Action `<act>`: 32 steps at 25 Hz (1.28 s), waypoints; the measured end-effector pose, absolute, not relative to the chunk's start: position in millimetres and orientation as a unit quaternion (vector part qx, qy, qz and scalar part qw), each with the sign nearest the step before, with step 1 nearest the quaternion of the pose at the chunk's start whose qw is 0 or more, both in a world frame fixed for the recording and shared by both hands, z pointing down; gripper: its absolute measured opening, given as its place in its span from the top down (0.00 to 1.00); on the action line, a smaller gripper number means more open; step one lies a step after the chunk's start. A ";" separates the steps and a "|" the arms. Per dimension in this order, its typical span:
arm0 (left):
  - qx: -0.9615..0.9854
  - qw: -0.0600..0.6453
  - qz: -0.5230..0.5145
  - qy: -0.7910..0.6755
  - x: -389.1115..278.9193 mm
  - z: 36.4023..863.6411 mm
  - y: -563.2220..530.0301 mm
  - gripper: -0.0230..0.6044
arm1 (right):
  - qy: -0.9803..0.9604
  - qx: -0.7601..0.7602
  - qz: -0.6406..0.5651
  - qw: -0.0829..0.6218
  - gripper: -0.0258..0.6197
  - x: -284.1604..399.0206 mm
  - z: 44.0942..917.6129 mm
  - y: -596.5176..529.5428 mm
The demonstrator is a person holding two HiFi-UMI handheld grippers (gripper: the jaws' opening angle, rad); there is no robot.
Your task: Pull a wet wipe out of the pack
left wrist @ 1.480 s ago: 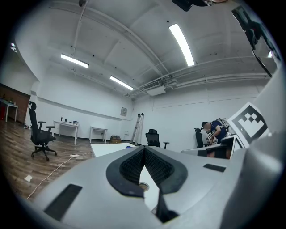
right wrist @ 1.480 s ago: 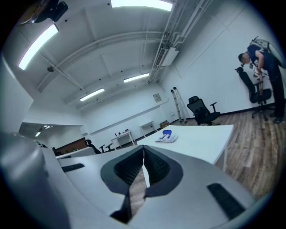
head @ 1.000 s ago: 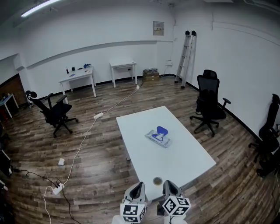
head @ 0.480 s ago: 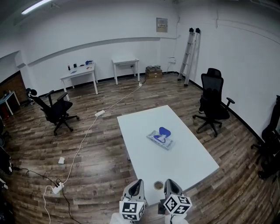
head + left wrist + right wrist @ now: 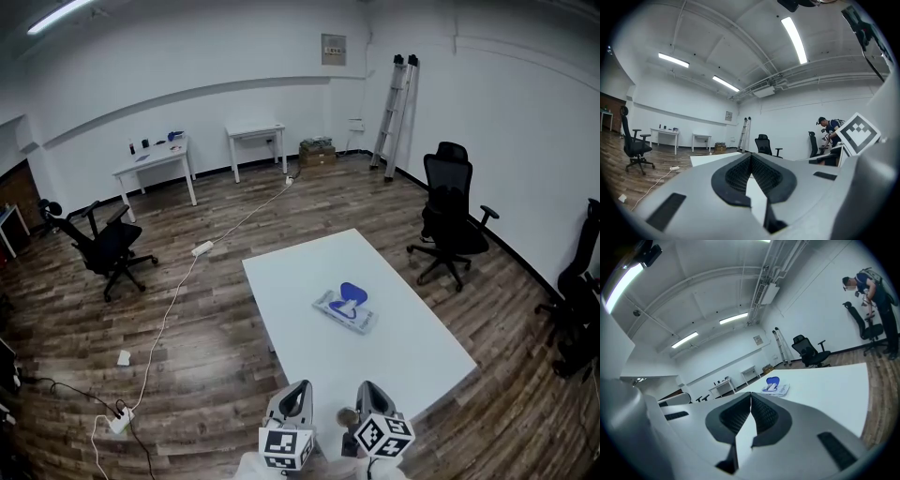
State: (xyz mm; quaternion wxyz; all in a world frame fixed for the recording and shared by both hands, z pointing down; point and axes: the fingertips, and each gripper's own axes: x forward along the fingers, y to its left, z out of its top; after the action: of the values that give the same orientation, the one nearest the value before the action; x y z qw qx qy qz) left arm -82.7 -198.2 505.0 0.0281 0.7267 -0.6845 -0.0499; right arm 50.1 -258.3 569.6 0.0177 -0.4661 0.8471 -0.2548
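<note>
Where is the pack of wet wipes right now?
In the head view, the wet wipe pack lies near the middle of the white table, well ahead of the left claw and right claw at its near edge.

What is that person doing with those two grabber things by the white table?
A person holds the left gripper and the right gripper low at the near edge of the white table. Both are shut and hold nothing. The blue-and-white wet wipe pack lies in the middle of the table, ahead of them. Neither gripper touches it, so the pulling hasn't started.
</note>
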 end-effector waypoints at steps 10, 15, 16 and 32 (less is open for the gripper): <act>0.755 0.041 -0.048 -0.653 -127.8 505.5 -266.8 0.97 | 0.828 -0.496 -0.261 0.020 0.95 1.8 570.0 -313.2; 0.762 0.046 -0.045 -0.645 -151.1 507.7 -293.1 0.97 | 0.820 -0.511 -0.258 0.020 0.95 -15.7 564.8 -336.8; 0.762 0.049 -0.045 -0.644 -155.8 508.3 -298.0 0.97 | 0.819 -0.513 -0.258 0.018 0.95 -18.9 564.8 -341.2; 0.795 0.054 -0.035 -0.603 -204.3 508.4 -363.1 0.97 | 0.792 -0.552 -0.258 0.034 0.95 -65.3 560.3 -392.7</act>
State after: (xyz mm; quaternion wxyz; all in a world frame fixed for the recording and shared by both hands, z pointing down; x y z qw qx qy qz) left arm -204.3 -363.1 508.4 0.0542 0.7952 -0.6028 -0.0353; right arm -65.3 -392.7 560.3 0.0345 -0.5520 0.7922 -0.2580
